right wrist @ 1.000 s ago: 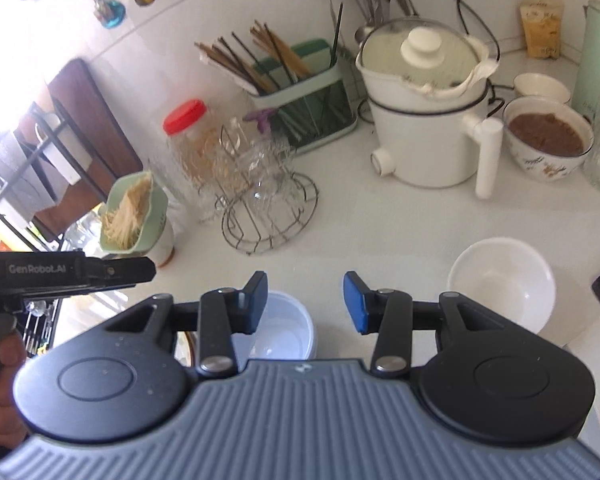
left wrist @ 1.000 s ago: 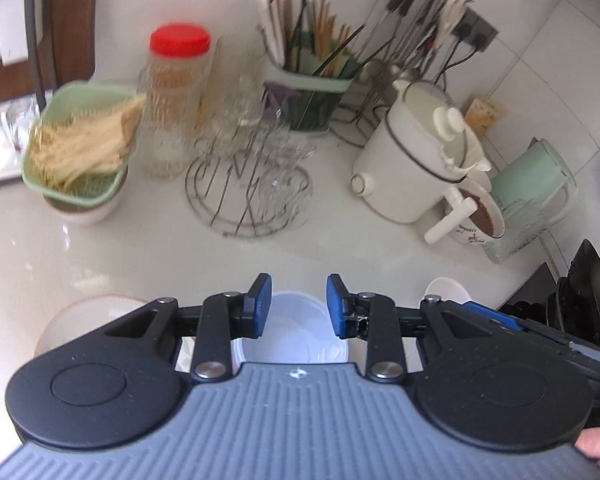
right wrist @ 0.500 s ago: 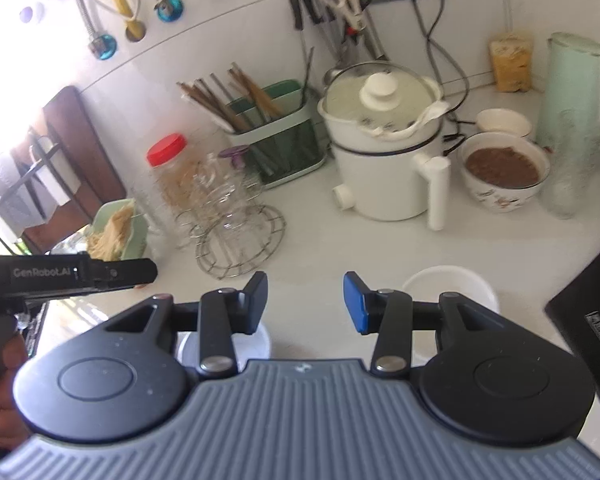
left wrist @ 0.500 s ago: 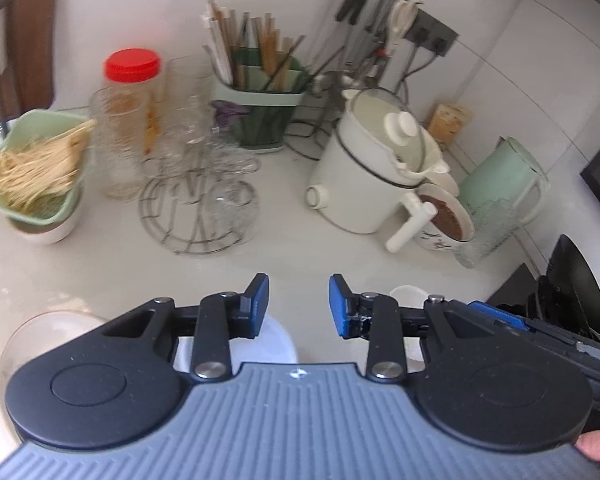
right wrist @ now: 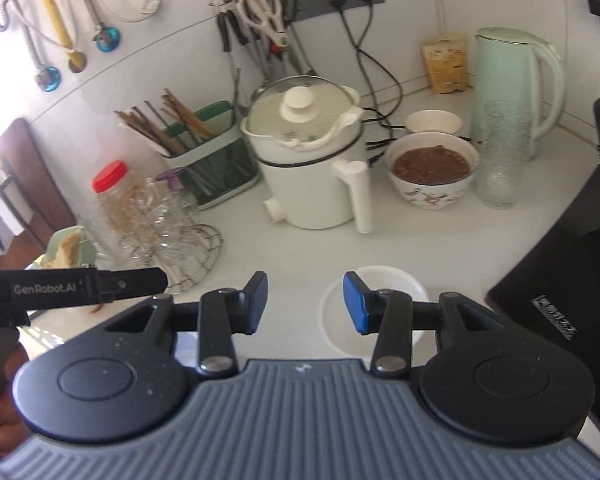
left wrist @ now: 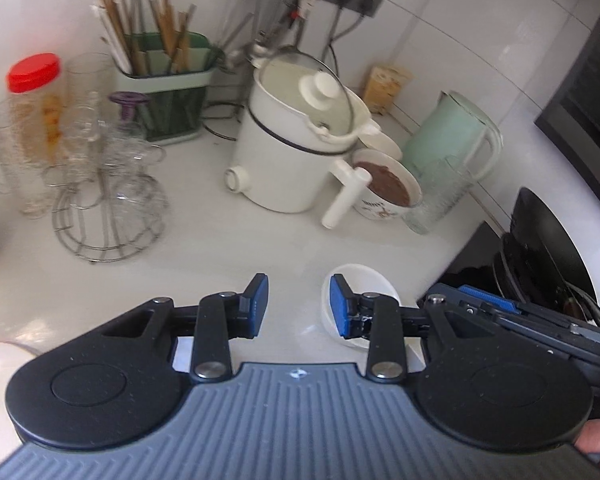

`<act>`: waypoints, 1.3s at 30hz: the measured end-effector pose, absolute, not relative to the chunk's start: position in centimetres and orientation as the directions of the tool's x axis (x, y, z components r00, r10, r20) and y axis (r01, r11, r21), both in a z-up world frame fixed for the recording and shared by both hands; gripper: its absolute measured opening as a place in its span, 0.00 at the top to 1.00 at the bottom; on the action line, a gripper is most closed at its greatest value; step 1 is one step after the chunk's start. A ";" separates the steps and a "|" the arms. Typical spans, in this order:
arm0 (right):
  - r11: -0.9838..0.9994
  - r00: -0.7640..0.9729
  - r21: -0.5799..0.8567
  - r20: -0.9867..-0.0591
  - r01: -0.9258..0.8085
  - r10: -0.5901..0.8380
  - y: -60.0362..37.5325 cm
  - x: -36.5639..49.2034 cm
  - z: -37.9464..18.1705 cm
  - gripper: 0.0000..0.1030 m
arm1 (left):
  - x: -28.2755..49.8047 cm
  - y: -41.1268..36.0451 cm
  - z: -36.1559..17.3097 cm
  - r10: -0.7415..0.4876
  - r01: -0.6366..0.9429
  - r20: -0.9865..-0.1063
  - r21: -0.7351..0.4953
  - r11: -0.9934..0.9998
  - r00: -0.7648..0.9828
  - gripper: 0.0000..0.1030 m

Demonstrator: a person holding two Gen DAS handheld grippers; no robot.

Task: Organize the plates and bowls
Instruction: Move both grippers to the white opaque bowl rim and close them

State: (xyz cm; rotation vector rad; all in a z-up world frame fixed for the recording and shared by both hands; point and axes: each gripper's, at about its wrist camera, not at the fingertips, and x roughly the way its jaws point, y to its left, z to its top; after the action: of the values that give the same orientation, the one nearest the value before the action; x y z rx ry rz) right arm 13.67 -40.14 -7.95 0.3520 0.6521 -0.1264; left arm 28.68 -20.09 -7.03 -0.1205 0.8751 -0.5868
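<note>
White tiled wall (right wrist: 412, 20), white countertop (right wrist: 292, 248), bright daylight

1. "GenRobot.AI" in pale letters runs along the black body of the left gripper (right wrist: 305, 303), seen from the right wrist camera.
2. A pale logo sits on the black cooktop (right wrist: 556, 322), too blurred to read.
3. The yellow packet (right wrist: 446, 65) against the wall carries print, too small to make out.
</note>
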 end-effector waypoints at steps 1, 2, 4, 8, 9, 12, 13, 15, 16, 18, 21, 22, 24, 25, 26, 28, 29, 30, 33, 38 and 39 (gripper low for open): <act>0.932 0.787 0.283 -0.618 0.228 -0.005 -40.4 13.6 -8.1 0.57 | 28.9 -20.7 -7.3 -0.533 0.441 -0.695 -0.333 0.834 0.483 0.62; 0.930 0.786 0.290 -0.619 0.227 0.001 -40.7 13.6 -8.2 0.57 | 29.0 -21.2 -7.5 -0.535 0.450 -0.701 -0.331 0.829 0.471 0.62; 0.927 0.783 0.296 -0.622 0.229 0.005 -41.1 13.5 -8.4 0.57 | 29.4 -22.4 -7.8 -0.527 0.470 -0.720 -0.311 0.826 0.452 0.62; 0.919 0.771 0.302 -0.637 0.253 -0.003 -41.8 13.5 -9.0 0.57 | 29.7 -24.6 -7.8 -0.508 0.527 -0.735 -0.241 0.815 0.450 0.62; 0.918 0.769 0.300 -0.639 0.261 -0.010 -42.0 13.5 -9.1 0.57 | 30.0 -24.9 -7.9 -0.514 0.533 -0.738 -0.247 0.809 0.438 0.62; 0.919 0.759 0.269 -0.649 0.289 -0.049 -42.2 13.5 -9.9 0.57 | 30.8 -26.1 -8.6 -0.516 0.548 -0.751 -0.249 0.799 0.412 0.62; 0.917 0.754 0.261 -0.654 0.301 -0.061 -42.4 13.5 -10.3 0.57 | 31.2 -26.7 -8.9 -0.512 0.557 -0.757 -0.238 0.795 0.407 0.62; 0.913 0.748 0.254 -0.659 0.318 -0.077 -42.7 13.6 -11.1 0.57 | 31.7 -27.7 -9.6 -0.511 0.575 -0.762 -0.227 0.786 0.397 0.62; 0.911 0.743 0.251 -0.664 0.328 -0.085 -43.1 13.8 -11.5 0.57 | 32.0 -28.2 -10.0 -0.509 0.584 -0.763 -0.218 0.782 0.398 0.62; 0.900 0.741 0.263 -0.665 0.347 -0.091 -43.6 14.0 -12.0 0.57 | 32.1 -29.3 -10.6 -0.499 0.610 -0.756 -0.168 0.774 0.424 0.56; 0.888 0.742 0.280 -0.663 0.364 -0.096 -44.4 14.3 -12.4 0.57 | 33.0 -30.4 -11.6 -0.519 0.619 -0.758 -0.197 0.760 0.396 0.54; 0.888 0.743 0.275 -0.661 0.369 -0.104 -44.5 14.4 -12.6 0.57 | 33.3 -30.8 -11.9 -0.522 0.620 -0.757 -0.201 0.758 0.393 0.53; 0.887 0.735 0.259 -0.666 0.383 -0.123 -44.8 14.7 -13.0 0.57 | 33.7 -31.6 -12.5 -0.511 0.621 -0.768 -0.194 0.759 0.385 0.53; 0.885 0.732 0.253 -0.668 0.391 -0.133 -44.9 14.8 -13.2 0.57 | 33.9 -31.9 -12.8 -0.512 0.623 -0.773 -0.199 0.757 0.375 0.53; 0.883 0.729 0.249 -0.670 0.398 -0.140 -45.0 14.9 -13.5 0.57 | 34.1 -32.2 -13.1 -0.511 0.622 -0.781 -0.209 0.754 0.358 0.53; 0.873 0.721 0.246 -0.676 0.420 -0.156 -45.5 15.0 -14.1 0.57 | 34.7 -32.6 -13.7 -0.534 0.608 -0.790 -0.271 0.746 0.302 0.53; 0.867 0.715 0.244 -0.679 0.435 -0.167 -45.8 15.1 -14.4 0.57 | 35.0 -32.8 -14.1 -0.542 0.604 -0.791 -0.292 0.742 0.284 0.53; 0.862 0.706 0.242 -0.686 0.445 -0.172 -46.0 15.1 -14.8 0.57 | 35.1 -33.2 -14.5 -0.539 0.604 -0.797 -0.295 0.741 0.272 0.53; 0.848 0.686 0.248 -0.707 0.468 -0.172 -46.7 15.5 -15.9 0.57 | 35.3 -34.3 -16.0 -0.504 0.611 -0.823 -0.263 0.747 0.261 0.53; 0.822 0.666 0.309 -0.738 0.479 -0.110 -47.6 16.4 -18.2 0.57 | 36.0 -34.8 -18.3 -0.474 0.588 -0.849 -0.265 0.764 0.234 0.53; 0.822 0.662 0.308 -0.742 0.478 -0.106 -47.6 16.6 -18.6 0.57 | 36.1 -34.8 -18.7 -0.468 0.587 -0.854 -0.262 0.766 0.229 0.53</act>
State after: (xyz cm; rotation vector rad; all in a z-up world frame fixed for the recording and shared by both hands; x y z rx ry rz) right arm 16.63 -47.64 -18.64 0.5154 0.7843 -0.3473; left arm 36.13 -34.84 -18.73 0.1231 1.1259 -0.7280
